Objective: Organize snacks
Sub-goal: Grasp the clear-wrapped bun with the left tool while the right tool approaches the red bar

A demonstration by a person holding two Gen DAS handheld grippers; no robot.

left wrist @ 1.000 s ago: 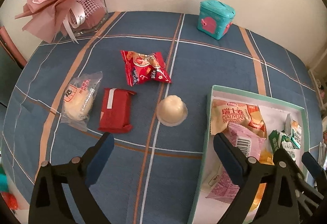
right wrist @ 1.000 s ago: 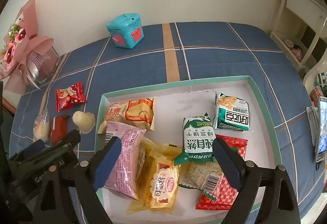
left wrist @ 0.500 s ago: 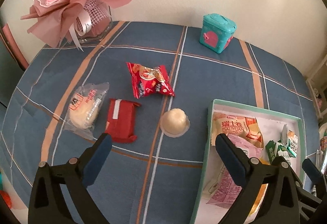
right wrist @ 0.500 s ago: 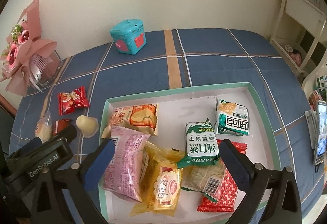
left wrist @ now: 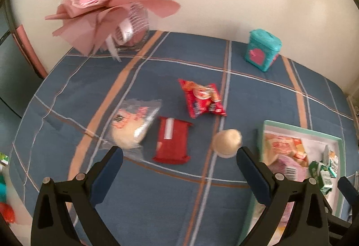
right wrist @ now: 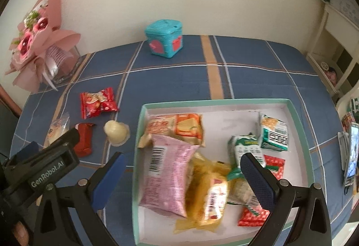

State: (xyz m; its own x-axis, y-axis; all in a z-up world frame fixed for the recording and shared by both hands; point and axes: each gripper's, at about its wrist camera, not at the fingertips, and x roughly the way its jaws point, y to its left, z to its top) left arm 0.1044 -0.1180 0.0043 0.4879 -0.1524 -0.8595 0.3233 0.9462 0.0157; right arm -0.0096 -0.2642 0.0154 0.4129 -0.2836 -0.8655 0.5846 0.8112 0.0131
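Left gripper jaws apart, empty, hovering over the table's near-left part, dark red bar lying between them. Right gripper also apart, empty, above the teal box holding packets. Bar looks light, flat, crinkly foil, likely slippery; pinch across short sides mid-length. Jelly cup just beside the box's left edge; bun packet squashy.

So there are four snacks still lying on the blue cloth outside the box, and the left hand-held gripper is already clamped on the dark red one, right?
Not quite. The left hand-held gripper is open and holds nothing; the dark red packet lies untouched on the blue cloth, as the left wrist view shows. Four snacks do lie outside the box: that packet, the clear-wrapped bun, the bright red bag and the pale jelly cup.
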